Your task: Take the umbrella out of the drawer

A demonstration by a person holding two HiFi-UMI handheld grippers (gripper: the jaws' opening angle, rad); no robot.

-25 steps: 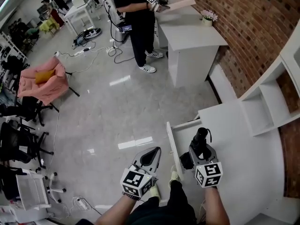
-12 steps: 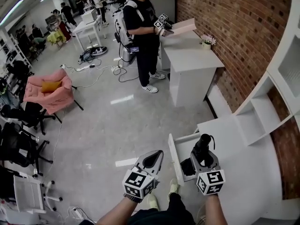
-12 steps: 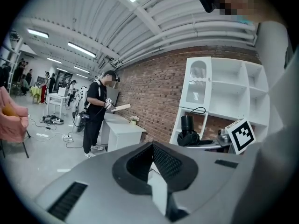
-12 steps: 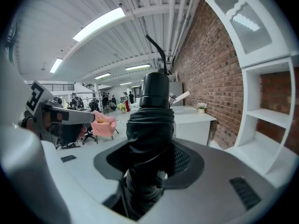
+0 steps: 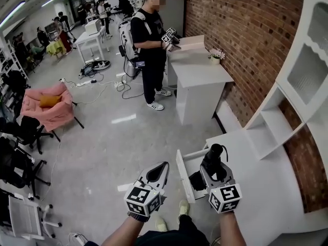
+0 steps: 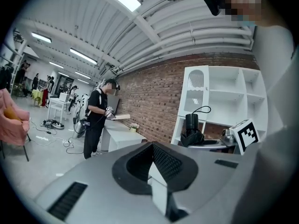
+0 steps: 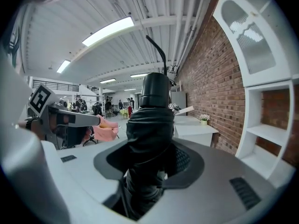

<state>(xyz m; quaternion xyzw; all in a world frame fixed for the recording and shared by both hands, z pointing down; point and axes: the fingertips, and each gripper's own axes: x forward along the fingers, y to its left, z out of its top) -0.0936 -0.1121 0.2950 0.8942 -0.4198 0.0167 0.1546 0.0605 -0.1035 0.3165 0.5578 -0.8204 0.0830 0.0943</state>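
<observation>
Jaws of the left gripper (image 6: 156, 174) stand closed together, with nothing between them, in the left gripper view. Past them, off to the right, the black folded umbrella (image 6: 192, 130) stands out against a white shelf unit (image 6: 224, 97), its thin strap curling up from its top. A marker cube (image 6: 246, 133) shows just beside it. Farther off at the left, a person in black (image 6: 97, 118) stands at a white table (image 6: 122, 133) along a brick wall (image 6: 154, 101).

In the right gripper view, the right gripper (image 7: 149, 164) has its jaws clamped on the umbrella's bunched fabric. The umbrella fills the gap between them and runs forward and up to its round cap, with the strap arching above.

In the head view both grippers are held out in front of the person's forearms, the left one over bare floor (image 5: 113, 147). The right one is above the open drawer (image 5: 181, 169), which juts from a white cabinet (image 5: 261, 183). The umbrella sticks out ahead of the right gripper's jaws, while its dark lower end hangs over the drawer's inside. Whether that end touches the drawer cannot be made out from this view. A pink armchair (image 5: 43, 109) sits well off to the left.
</observation>
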